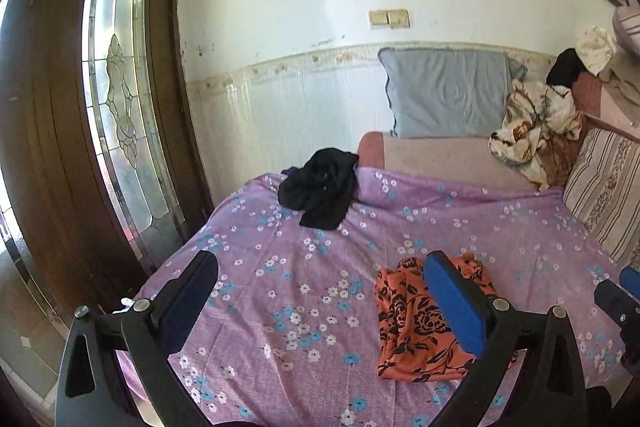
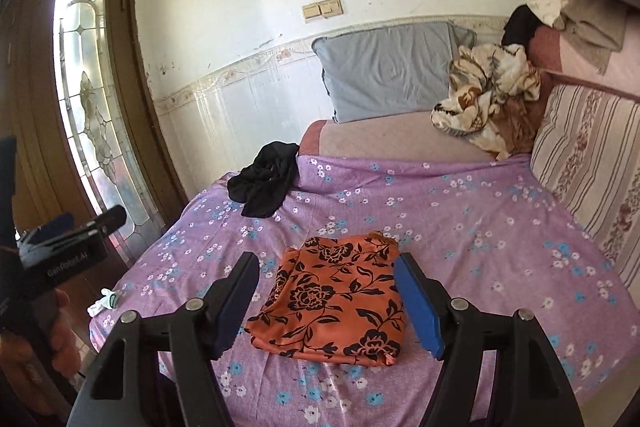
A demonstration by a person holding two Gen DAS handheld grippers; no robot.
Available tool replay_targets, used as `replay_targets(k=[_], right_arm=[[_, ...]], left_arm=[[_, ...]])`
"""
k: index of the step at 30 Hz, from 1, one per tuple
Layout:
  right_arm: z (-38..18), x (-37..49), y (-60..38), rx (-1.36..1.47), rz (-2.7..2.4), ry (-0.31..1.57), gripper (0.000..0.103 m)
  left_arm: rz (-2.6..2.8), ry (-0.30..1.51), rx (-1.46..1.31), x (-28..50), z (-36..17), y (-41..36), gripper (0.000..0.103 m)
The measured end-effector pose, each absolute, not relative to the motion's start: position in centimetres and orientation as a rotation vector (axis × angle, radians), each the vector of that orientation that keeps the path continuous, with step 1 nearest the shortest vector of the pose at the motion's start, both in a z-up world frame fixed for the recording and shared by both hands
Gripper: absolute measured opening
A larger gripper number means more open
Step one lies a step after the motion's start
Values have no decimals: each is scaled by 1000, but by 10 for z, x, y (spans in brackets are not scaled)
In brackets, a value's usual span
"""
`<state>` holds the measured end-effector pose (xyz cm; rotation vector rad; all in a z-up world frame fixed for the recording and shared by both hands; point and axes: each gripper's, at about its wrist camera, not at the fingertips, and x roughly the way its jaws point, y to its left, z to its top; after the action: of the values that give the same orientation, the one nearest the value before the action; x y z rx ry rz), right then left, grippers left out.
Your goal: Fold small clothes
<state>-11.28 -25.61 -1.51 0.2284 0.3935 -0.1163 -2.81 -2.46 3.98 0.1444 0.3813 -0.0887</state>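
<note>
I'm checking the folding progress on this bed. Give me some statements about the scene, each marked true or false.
1. The orange floral garment lies folded on the purple floral sheet. True.
2. The black garment is neatly folded. False: it lies crumpled near the sheet's far edge.
3. The right gripper is clamped on the orange garment. False: it is open, holding nothing.
4. The left gripper is open and empty. True.
5. A grey-blue pillow leans against the wall. True.

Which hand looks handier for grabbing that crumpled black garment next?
Probably the left. The black garment lies toward the bed's door-side edge, the left tongs' side, and they gape empty. The right tongs hover over the folded orange cloth.
</note>
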Motion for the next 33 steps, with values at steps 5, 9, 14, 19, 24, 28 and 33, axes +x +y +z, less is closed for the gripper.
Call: replay_targets(k=[5,9,14,19,24,28,33], right_arm=[[-6,-125,-248,206,-110,378,73],[-4,-129,-242,177,-106,374,74],[-9,-125,-238,158,-108,396,74],[-20,-116,-236,145,-138,431,74],[-33,-107,-233,136,-148,476,74],[-36,-103,-231,128,-144,482,74],[-37,-102,-229,124,-143,484,74]], left_arm=[[-97,374,135,-37,46,-23,102],[-96,383,126,-39,47,-21,102],[-95,414,116,-33,45,-17,102],[-80,434,111,-29,40,-15,102],[-79,463,116,-24,35,-16,102],[-78,469,115,-22,33,-16,102],[-73,465,119,-21,32,-16,102]])
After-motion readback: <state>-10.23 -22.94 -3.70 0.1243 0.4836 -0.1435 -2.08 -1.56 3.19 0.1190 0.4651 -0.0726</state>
